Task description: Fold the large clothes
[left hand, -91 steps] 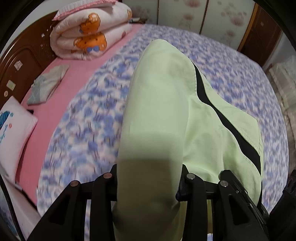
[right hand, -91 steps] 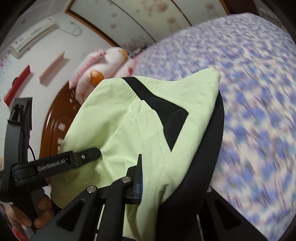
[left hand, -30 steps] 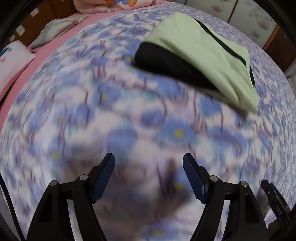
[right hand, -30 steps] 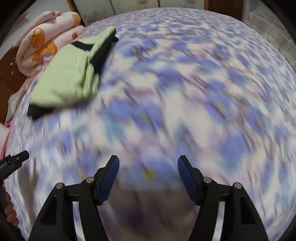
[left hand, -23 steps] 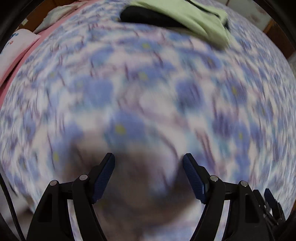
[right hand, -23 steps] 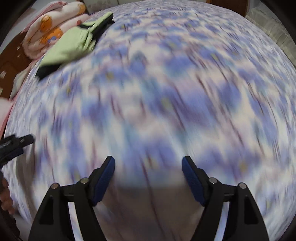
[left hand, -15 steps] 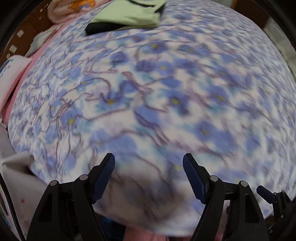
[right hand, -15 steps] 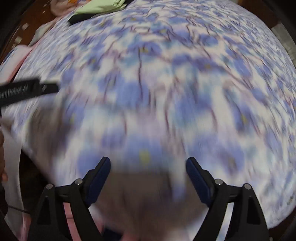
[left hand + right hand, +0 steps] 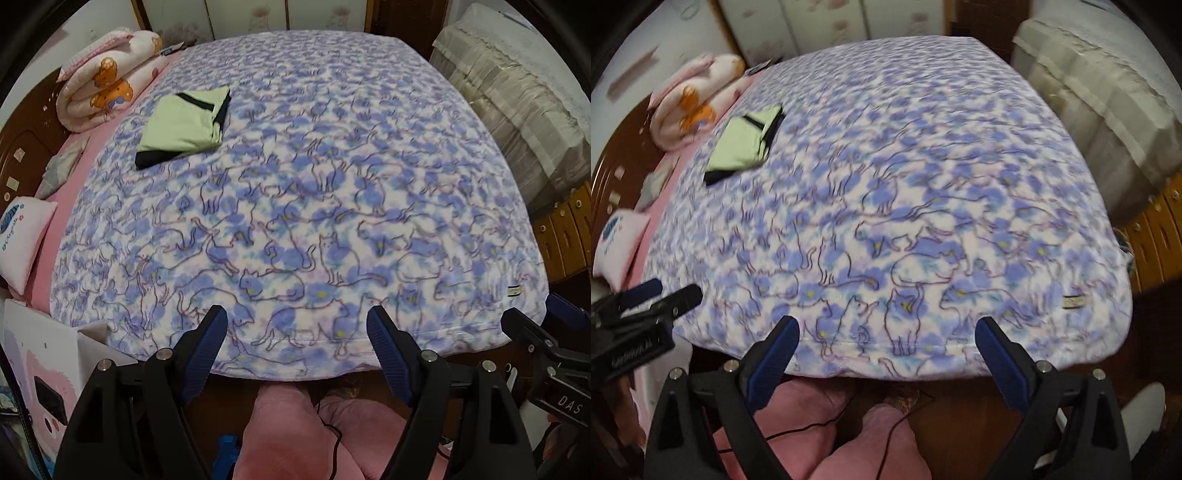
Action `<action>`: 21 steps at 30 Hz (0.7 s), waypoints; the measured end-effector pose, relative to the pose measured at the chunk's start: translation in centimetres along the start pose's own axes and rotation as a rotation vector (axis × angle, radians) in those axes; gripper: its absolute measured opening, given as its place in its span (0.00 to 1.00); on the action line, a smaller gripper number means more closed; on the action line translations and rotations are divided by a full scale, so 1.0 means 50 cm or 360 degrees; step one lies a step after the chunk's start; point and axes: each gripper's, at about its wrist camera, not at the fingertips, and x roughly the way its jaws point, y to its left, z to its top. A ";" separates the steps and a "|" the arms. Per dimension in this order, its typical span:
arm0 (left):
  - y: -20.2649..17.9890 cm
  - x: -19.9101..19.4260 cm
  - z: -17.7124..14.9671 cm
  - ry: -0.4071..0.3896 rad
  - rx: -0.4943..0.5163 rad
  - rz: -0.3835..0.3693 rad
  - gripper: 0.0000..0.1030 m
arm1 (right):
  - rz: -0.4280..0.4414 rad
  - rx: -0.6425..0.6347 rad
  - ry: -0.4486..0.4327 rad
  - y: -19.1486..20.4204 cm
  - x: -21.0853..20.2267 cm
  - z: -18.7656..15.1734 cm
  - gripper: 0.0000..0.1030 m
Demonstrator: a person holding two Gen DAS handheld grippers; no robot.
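Observation:
A folded light-green garment with black trim (image 9: 183,125) lies flat on the far left part of the blue cat-print blanket (image 9: 332,184); it also shows in the right wrist view (image 9: 744,142). My left gripper (image 9: 297,332) is open and empty, held off the near edge of the bed, far from the garment. My right gripper (image 9: 888,339) is open and empty too, just off the same near edge. The left gripper's body appears at the left of the right wrist view (image 9: 635,325).
A rolled pink bear-print quilt (image 9: 107,79) and a small pink pillow (image 9: 20,236) lie along the left side by the wooden headboard (image 9: 22,140). A covered sofa (image 9: 517,96) stands on the right. Wooden drawers (image 9: 565,229) are at the right edge.
Three seconds ago both grippers held the green garment; it now lies folded on the bed. Both grippers opened and drew back past the bed's near edge.

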 end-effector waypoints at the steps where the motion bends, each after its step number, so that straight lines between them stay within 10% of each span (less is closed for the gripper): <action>1: -0.006 -0.021 0.006 -0.0024 0.0004 0.0010 0.82 | -0.0013 -0.0009 -0.0021 0.002 -0.021 0.001 0.94; 21: -0.001 -0.124 -0.032 -0.0303 -0.0161 0.0098 0.98 | -0.0118 0.0016 -0.0215 0.009 -0.117 -0.005 1.00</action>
